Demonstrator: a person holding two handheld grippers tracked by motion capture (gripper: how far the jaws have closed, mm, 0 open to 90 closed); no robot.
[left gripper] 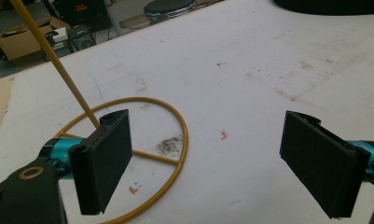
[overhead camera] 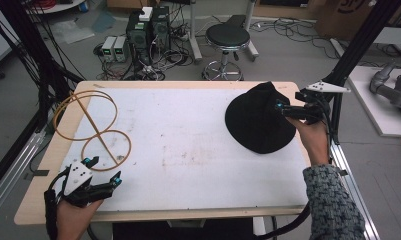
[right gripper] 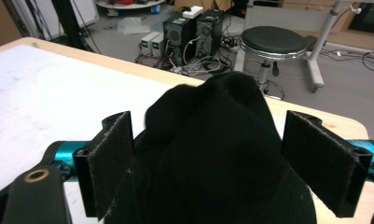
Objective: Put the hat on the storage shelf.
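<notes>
A black hat (overhead camera: 258, 120) lies on the right of the white table top (overhead camera: 188, 135). My right gripper (overhead camera: 282, 110) is at the hat's right edge, held by a hand in a grey knit sleeve. In the right gripper view its jaws (right gripper: 210, 140) stand wide on either side of the hat's crown (right gripper: 212, 158), and I see no pinch in the fabric. A yellow wire stand (overhead camera: 95, 127) with two rings lies at the table's left. My left gripper (overhead camera: 105, 169) rests open at the front left. The stand's lower ring (left gripper: 183, 135) lies just beyond its empty jaws (left gripper: 208, 140).
Behind the table stand a black stool (overhead camera: 227, 36) and computer boxes (overhead camera: 148, 27) amid cables on the floor. A black frame post (overhead camera: 360, 40) rises at the right edge, with a white bench (overhead camera: 383, 105) beyond it. The table's middle is bare, stained white board.
</notes>
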